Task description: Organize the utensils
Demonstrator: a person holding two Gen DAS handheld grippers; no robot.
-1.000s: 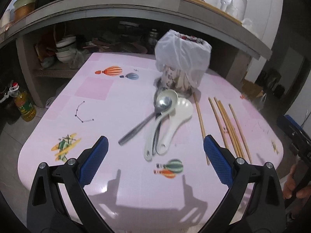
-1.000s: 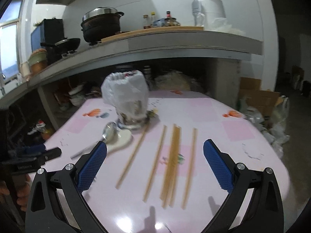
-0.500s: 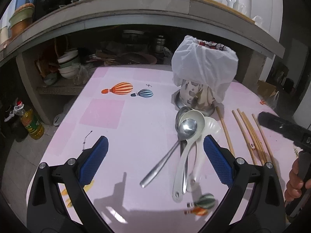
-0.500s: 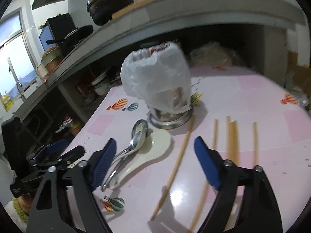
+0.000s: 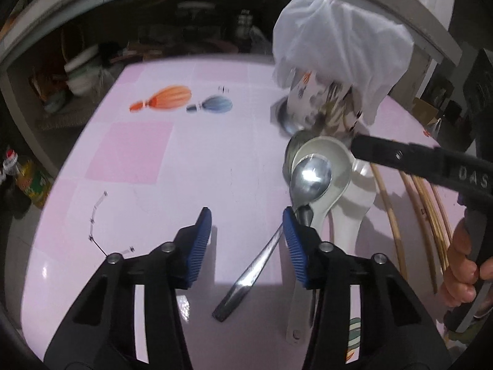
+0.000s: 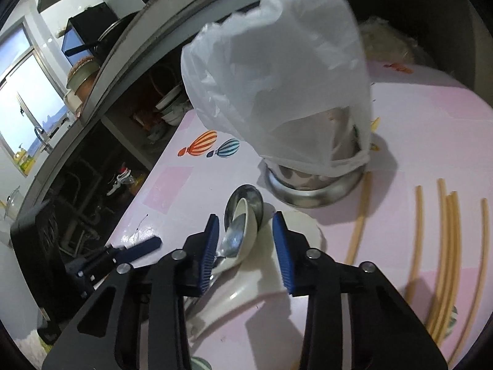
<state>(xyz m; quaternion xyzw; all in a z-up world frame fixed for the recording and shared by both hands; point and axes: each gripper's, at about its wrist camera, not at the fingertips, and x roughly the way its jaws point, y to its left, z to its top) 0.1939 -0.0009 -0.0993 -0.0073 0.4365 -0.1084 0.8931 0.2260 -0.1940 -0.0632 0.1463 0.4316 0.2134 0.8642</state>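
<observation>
Pink counter (image 5: 129,154) is seen with nothing sorted yet: metal and white ceramic spoons (image 5: 317,182) and bamboo chopsticks (image 6: 446,246) lie loose beside the bag-covered holder (image 6: 277,92), while the left tongs (image 5: 246,243) and right tongs (image 6: 246,246), half open, are closing over the spoons, nothing gripped.

Both tools are angled down. The left tool (image 5: 247,215) has its blue-padded jaws closing, still apart. The right tool (image 6: 245,220) is closing too, pads not pressing anything. A bare hand (image 5: 462,265) grips the right tool's handle at about 4 o'clock in the left view.
</observation>
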